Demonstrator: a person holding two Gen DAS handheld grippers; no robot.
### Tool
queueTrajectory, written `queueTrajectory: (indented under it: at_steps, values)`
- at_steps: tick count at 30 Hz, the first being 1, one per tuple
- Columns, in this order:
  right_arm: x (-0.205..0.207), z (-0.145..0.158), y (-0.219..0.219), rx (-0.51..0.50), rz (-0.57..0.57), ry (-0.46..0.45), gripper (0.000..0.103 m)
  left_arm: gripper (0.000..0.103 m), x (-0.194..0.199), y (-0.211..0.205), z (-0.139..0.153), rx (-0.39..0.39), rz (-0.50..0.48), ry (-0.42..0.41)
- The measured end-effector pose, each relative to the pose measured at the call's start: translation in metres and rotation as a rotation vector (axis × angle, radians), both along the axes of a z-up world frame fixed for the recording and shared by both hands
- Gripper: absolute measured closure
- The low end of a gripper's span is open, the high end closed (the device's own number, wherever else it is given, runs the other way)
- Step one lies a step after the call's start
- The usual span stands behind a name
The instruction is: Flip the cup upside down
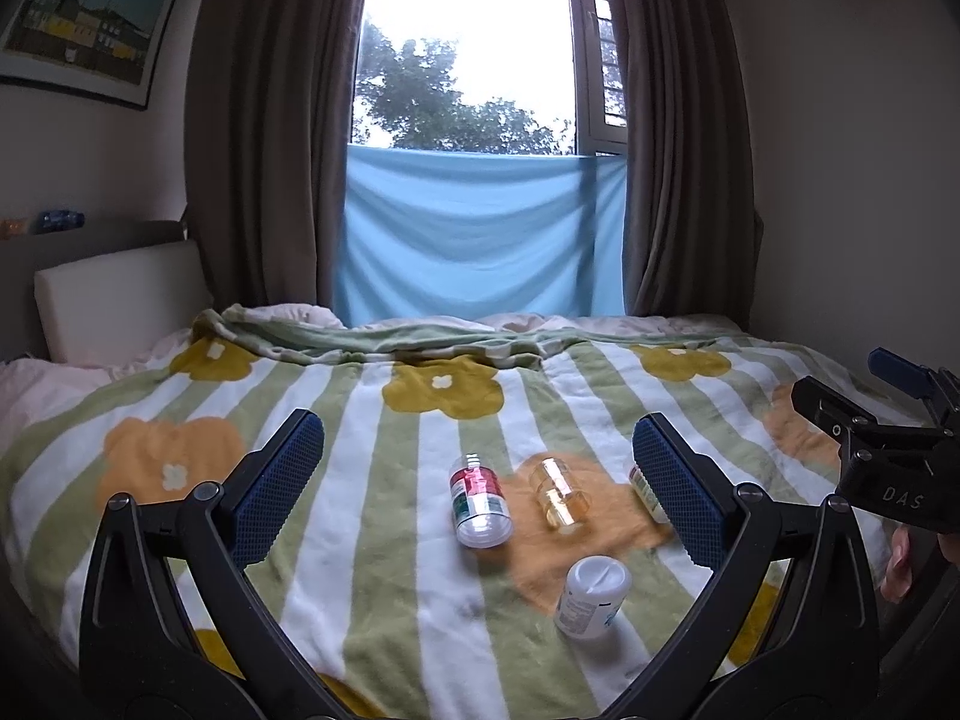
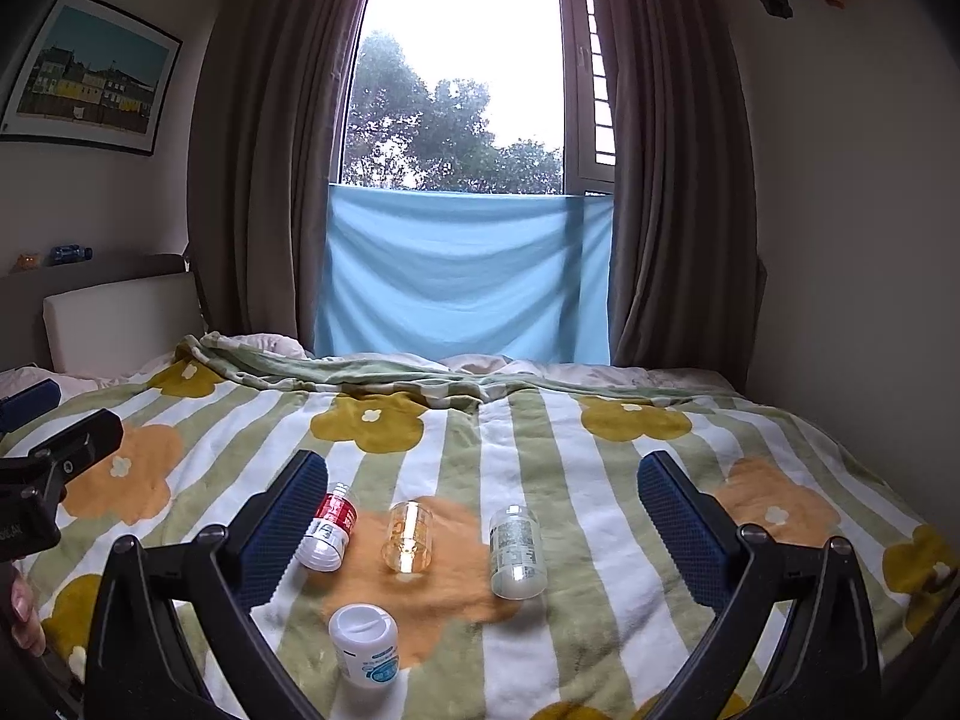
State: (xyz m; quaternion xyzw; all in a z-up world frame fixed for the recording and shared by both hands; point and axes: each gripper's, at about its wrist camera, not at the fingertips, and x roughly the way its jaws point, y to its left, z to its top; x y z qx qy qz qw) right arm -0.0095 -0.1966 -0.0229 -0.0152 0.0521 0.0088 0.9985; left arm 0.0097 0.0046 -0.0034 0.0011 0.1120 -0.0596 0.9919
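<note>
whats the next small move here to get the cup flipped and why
Probably ease the right gripper forward and down toward the amber cup. Both it and the left gripper are open and empty above the blanket, and the cup lies on its side between the red-labelled bottle and the clear bottle, roughly centred in the right gripper's view.

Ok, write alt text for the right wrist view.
Four small containers sit on a striped, flowered blanket between the open right gripper fingers: a red-labelled bottle, a clear amber cup and a pale bottle lying down, a white bottle standing nearest. Behind, a curtained window; the left gripper shows at the left edge.
</note>
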Motion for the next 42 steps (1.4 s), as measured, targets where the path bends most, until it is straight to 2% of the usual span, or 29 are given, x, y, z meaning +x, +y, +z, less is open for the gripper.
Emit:
queueTrajectory:
  at_steps: [42]
  values:
    - [0.0018, 0.0001, -0.0022, 0.009, -0.002, 0.01, 0.0, 0.0, 0.0033, -0.0034, -0.0011, 0.005, -0.013, -0.002]
